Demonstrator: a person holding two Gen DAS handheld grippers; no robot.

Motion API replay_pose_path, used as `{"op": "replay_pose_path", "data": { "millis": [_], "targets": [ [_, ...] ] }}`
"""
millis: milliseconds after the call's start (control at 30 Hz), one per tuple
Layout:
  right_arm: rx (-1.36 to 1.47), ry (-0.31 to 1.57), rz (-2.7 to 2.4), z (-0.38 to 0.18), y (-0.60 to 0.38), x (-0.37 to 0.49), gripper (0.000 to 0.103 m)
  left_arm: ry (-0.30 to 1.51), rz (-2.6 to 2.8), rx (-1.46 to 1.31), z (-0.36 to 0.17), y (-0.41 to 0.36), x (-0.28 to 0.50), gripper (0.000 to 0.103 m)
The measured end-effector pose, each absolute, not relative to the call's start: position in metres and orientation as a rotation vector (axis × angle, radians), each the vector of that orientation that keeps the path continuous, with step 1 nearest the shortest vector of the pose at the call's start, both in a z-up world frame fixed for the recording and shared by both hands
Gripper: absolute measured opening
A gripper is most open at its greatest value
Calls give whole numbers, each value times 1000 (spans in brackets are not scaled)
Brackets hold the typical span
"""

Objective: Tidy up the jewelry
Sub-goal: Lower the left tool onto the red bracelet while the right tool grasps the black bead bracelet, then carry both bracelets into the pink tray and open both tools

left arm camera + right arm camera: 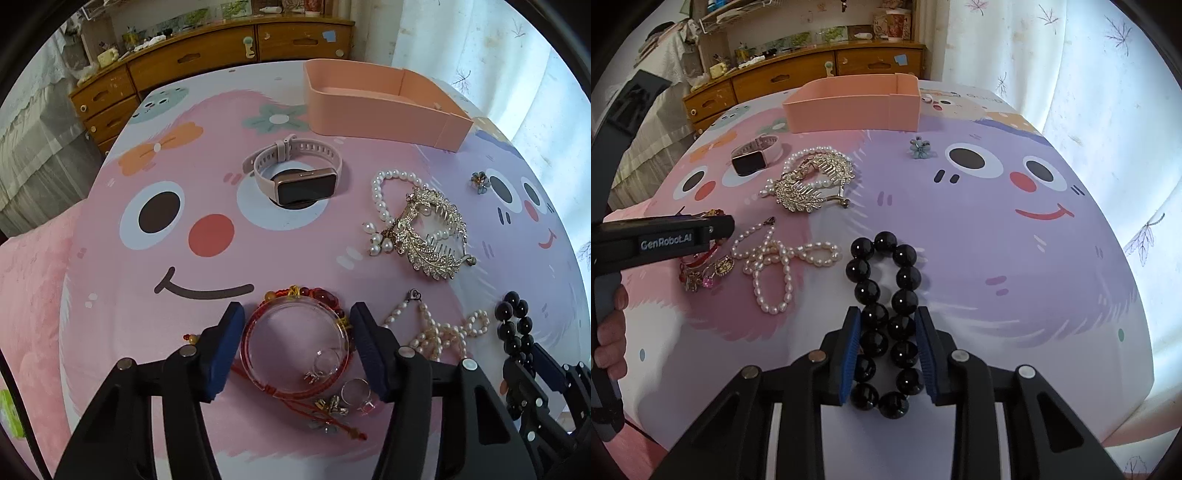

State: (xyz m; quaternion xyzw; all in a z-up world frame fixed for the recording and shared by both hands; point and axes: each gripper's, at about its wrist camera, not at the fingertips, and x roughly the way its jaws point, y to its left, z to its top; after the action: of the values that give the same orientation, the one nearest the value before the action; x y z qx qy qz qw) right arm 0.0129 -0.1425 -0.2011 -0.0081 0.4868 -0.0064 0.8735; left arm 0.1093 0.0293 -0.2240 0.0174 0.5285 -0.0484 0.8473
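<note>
My left gripper [297, 314] has its blue pads against both sides of a clear bangle [295, 369] ringed by a red cord bracelet [314, 295]. A ring lies inside the bangle. In the right wrist view, my right gripper [887, 314] is shut on the near half of a black bead bracelet [882, 258], which lies as a long loop on the mat. A peach tray [376, 110] [849, 110] stands at the far side of the table.
On the cartoon mat [997, 240] lie a pink smartwatch [295, 173], a gold rhinestone comb [432, 229] over a pearl bracelet [384, 184], a pearl strand [775, 266], loose rings [354, 391] and a flower earring [919, 147]. A wooden dresser [812, 74] stands behind.
</note>
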Motion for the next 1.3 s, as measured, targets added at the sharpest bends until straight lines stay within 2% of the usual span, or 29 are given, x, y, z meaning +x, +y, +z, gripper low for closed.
{"op": "replay_pose_path", "data": {
  "millis": [133,300,367,567,600,667,900,1067,1300],
  "targets": [
    [40,1052,-19,-199,-147,18,28,1104,-142,57,-224,31,105,57],
    [286,1083,-13,-197,-170,20,30,1101,-178,54,-224,36,105,57],
    [385,1097,-11,-198,-180,21,38,1099,-187,60,-224,36,104,57],
    [388,1092,-113,-196,-187,22,38,1093,-212,75,-223,37,103,57],
    [371,1100,-121,-197,-185,22,37,1092,-215,77,-223,37,103,57],
    [311,1113,-140,-198,-181,27,15,1091,-221,80,-223,37,102,57],
    [248,1092,-95,-184,-173,37,14,1094,-248,26,-219,46,106,56],
    [254,984,7,-148,-170,55,14,1025,-251,44,-198,51,110,56],
    [275,874,143,-101,-164,99,14,1028,-293,65,-163,48,133,56]
  ]
}}
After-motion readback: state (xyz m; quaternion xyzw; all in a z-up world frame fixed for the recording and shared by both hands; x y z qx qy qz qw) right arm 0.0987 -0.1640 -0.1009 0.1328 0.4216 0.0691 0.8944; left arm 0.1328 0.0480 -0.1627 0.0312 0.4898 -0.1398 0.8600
